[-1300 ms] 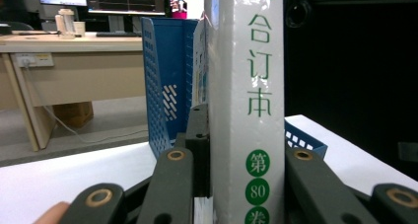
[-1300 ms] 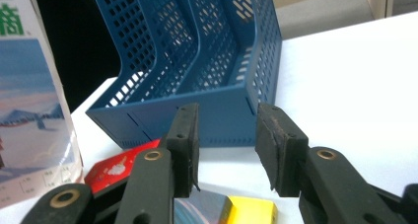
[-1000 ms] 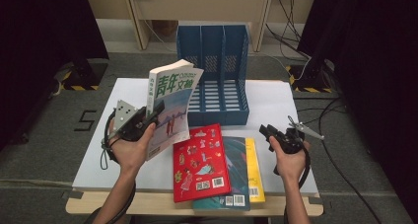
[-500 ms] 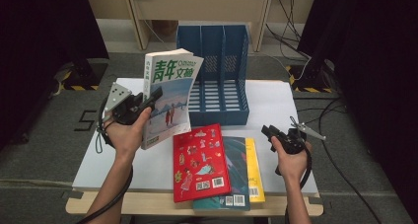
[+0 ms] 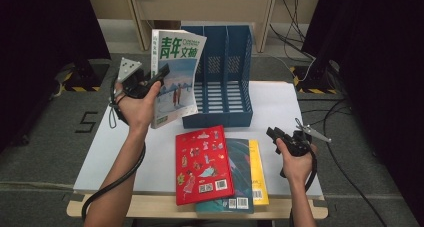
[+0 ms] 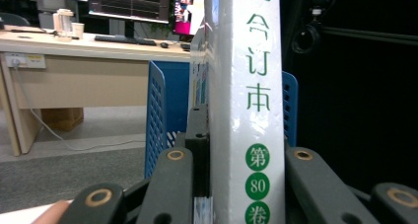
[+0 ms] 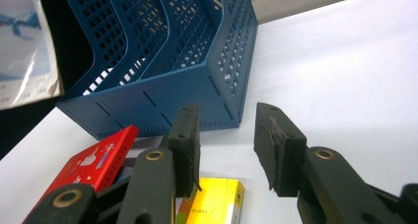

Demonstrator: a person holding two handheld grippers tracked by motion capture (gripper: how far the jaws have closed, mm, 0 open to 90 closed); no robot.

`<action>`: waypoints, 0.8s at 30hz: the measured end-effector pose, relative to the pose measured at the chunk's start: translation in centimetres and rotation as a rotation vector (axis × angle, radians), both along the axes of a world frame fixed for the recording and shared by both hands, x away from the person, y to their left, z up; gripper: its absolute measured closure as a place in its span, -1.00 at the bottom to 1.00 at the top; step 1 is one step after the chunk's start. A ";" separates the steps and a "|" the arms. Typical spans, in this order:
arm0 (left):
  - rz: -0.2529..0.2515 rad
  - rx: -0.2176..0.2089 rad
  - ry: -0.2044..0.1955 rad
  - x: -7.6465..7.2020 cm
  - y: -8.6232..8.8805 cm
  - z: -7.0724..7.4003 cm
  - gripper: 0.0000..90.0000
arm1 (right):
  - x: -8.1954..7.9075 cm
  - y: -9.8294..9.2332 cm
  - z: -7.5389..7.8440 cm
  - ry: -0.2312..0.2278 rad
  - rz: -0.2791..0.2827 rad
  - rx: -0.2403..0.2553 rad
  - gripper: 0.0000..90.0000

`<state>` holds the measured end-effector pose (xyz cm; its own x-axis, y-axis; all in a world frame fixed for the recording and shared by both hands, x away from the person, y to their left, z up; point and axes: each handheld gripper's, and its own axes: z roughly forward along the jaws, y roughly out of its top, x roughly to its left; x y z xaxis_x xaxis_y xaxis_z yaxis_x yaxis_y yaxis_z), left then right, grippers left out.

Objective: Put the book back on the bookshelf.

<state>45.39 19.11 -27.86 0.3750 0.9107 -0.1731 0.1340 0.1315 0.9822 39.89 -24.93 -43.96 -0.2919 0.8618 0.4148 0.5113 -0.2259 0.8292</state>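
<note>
White tabletop (image 5: 280,104) below, the left gripper (image 5: 150,84) clamps a thick white paperback magazine (image 5: 175,82) upright by its spine; tall and top-heavy, it may twist (blue slotted file rack (image 5: 222,77) just beyond). Right gripper (image 5: 274,135) idles, jaws apart.

White magazine (image 5: 175,79) upright, clamped in left tongs (image 5: 159,77) above table, beside blue three-slot file rack (image 5: 220,77); red book (image 5: 202,164) tops flat stack.

Blue file rack (image 5: 222,82) blocks mid-table; white tabletop (image 5: 280,104) right lies open.
</note>
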 end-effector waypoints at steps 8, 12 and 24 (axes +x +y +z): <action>0.086 -0.006 0.031 3.7 -2.1 0.4 0.63 | 0.1 -0.1 -0.4 0.007 0.001 -0.008 0.40; 0.100 -0.004 0.046 4.8 -3.3 -0.4 0.63 | 0.2 -0.2 -0.6 0.010 0.004 -0.009 0.40; 0.173 0.019 0.038 4.9 -5.0 -1.6 0.63 | 0.2 -0.1 -1.1 0.026 0.007 -0.004 0.40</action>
